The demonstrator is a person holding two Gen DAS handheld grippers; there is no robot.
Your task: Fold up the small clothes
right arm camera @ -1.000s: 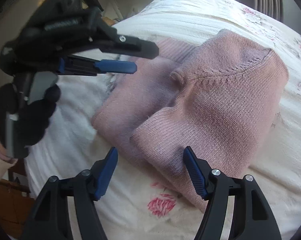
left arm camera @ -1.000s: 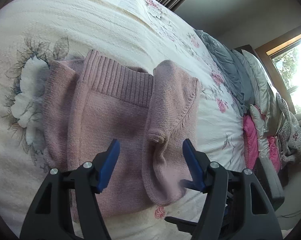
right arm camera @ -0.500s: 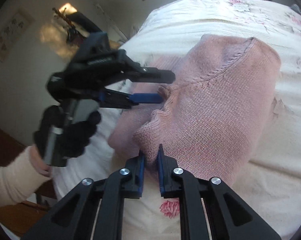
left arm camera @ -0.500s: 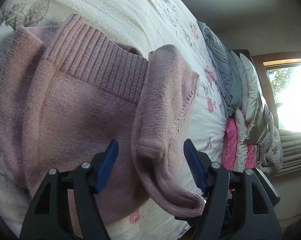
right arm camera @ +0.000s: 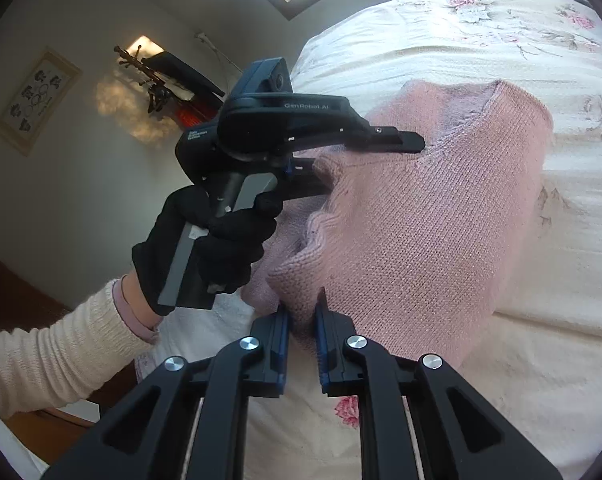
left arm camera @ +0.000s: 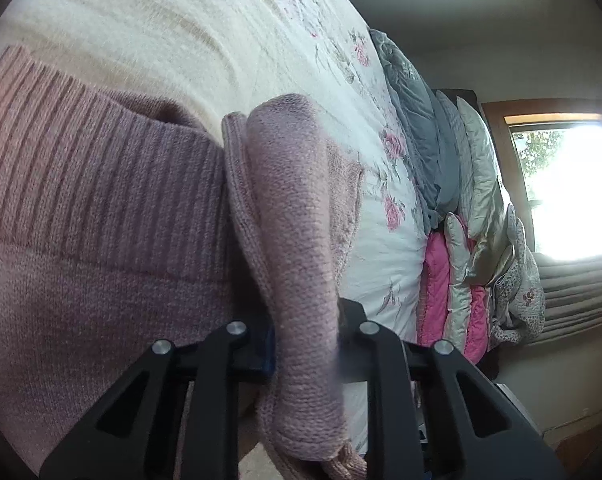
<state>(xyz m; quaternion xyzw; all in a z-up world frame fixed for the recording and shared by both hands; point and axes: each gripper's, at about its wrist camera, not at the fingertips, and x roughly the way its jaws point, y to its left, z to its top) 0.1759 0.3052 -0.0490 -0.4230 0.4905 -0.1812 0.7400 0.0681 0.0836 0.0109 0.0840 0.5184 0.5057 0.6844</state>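
A pink knitted sweater (left arm camera: 101, 240) lies partly folded on a floral bedspread (left arm camera: 181, 32), ribbed hem to the left. In the left wrist view my left gripper (left arm camera: 307, 344) is shut on the folded upper layer of the sweater, which bulges up between the jaws. In the right wrist view my right gripper (right arm camera: 303, 320) is shut on the near corner of the sweater (right arm camera: 421, 232). The left gripper (right arm camera: 365, 156) shows there too, held by a black-gloved hand (right arm camera: 209, 248), clamped on the sweater's left edge. The held layer is raised off the bed.
Grey, silver and pink pillows (left arm camera: 453, 220) are stacked along the bed's far end by a bright window (left arm camera: 565, 188). The bedspread (right arm camera: 501, 32) stretches beyond the sweater. A framed picture (right arm camera: 37, 100) and a wall lamp (right arm camera: 141, 80) hang on the wall at left.
My left gripper moved in and shut on the sweater's folded layer. The right gripper, open a second ago, shut on the near corner and keeps its hold. The layer has lifted.
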